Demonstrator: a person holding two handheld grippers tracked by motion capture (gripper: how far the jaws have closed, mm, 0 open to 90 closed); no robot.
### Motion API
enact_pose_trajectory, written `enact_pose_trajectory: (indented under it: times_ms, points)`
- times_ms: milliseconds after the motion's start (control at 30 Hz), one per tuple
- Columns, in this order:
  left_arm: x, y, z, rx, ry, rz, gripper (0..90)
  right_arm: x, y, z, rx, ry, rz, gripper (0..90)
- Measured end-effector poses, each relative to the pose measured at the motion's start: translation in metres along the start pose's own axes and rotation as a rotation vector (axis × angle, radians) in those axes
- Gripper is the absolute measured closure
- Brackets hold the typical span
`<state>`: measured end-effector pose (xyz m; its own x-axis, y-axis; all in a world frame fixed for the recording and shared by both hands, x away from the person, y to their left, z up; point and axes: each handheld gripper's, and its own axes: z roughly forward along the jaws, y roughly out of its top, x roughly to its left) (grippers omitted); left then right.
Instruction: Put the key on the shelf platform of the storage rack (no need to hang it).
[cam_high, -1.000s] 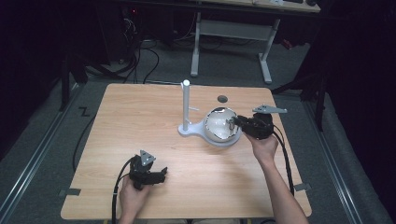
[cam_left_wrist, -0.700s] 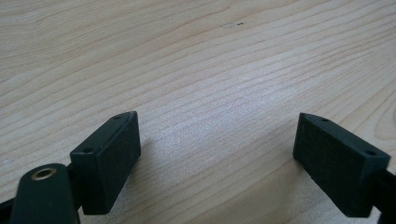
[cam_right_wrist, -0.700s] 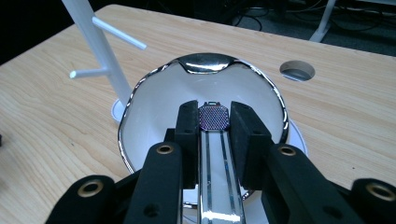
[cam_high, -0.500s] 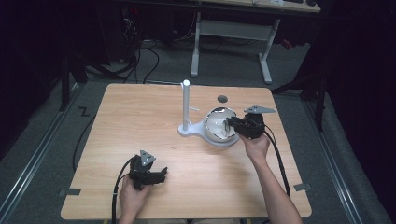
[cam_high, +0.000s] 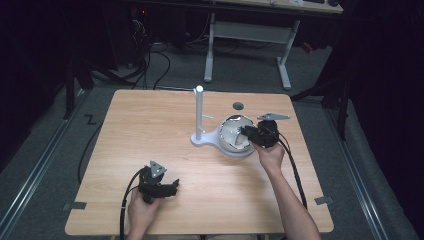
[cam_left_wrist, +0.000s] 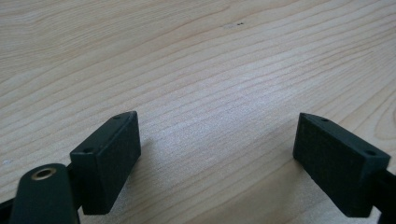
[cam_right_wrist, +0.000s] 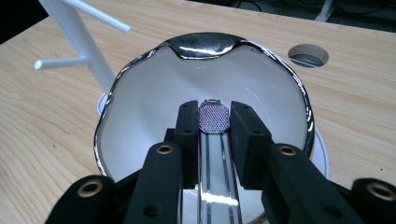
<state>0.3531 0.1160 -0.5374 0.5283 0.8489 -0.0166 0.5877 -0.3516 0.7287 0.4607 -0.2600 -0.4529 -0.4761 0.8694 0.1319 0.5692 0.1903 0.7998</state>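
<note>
A white dish with a silver wavy rim (cam_right_wrist: 116, 84) sits at the foot of a white stand with thin pegs (cam_right_wrist: 79, 32). My right gripper (cam_right_wrist: 214, 122) is shut on a watch with an octagonal mesh-patterned face (cam_right_wrist: 214, 116) and a shiny silver band (cam_right_wrist: 214, 163), held over the dish's hollow. In the high view the right gripper (cam_high: 245, 132) reaches over the dish (cam_high: 231, 145) from its right side, beside the stand (cam_high: 199, 112). My left gripper (cam_high: 172, 186) rests low at the table's front left. Its jaws stand wide apart over bare wood (cam_left_wrist: 217, 144).
A round cable hole (cam_high: 238, 106) lies in the wooden table (cam_high: 150, 125) just behind the dish, also seen as a hole (cam_right_wrist: 308, 55) in the right gripper view. Cables trail from both grippers toward the front edge. Desk legs and dark floor surround the table.
My right gripper has slid left, from the dish's right edge to over its hollow, with the watch in it. The left gripper has stayed put.
</note>
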Motion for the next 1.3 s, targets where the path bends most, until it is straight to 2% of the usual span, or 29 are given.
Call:
enact_pose_trajectory:
  times_ms: [200, 400, 700, 833, 933, 1200, 1300]
  points:
    - [0.000, 0.000, 0.000, 0.000, 0.000, 0.000, 15.3, 0.001, 0.001, 0.005, -0.006, -0.006, 0.003, 74.5]
    - [0.000, 0.000, 0.000, 0.000, 0.000, 0.000, 15.3, 0.000, 0.001, 0.010, -0.005, -0.040, 0.015, 73.8]
    - [0.000, 0.000, 0.000, 0.000, 0.000, -0.001, 15.3, -0.001, 0.001, 0.008, -0.013, -0.033, 0.027, 60.2]
    - [0.000, 0.000, 0.000, 0.000, 0.000, -0.001, 15.3, -0.001, 0.001, 0.004, -0.013, -0.030, 0.032, 54.7]
    - [0.000, 0.000, 0.000, 0.000, 0.001, -0.001, 15.3, -0.001, 0.002, 0.001, -0.010, -0.039, 0.019, 51.8]
    - [0.000, 0.000, 0.000, 0.000, 0.000, 0.000, 15.3, -0.005, 0.003, -0.013, -0.018, -0.050, 0.036, 49.8]
    - [0.000, 0.000, 0.000, 0.000, 0.000, -0.001, 15.3, -0.007, 0.003, -0.019, -0.014, -0.069, 0.021, 49.5]
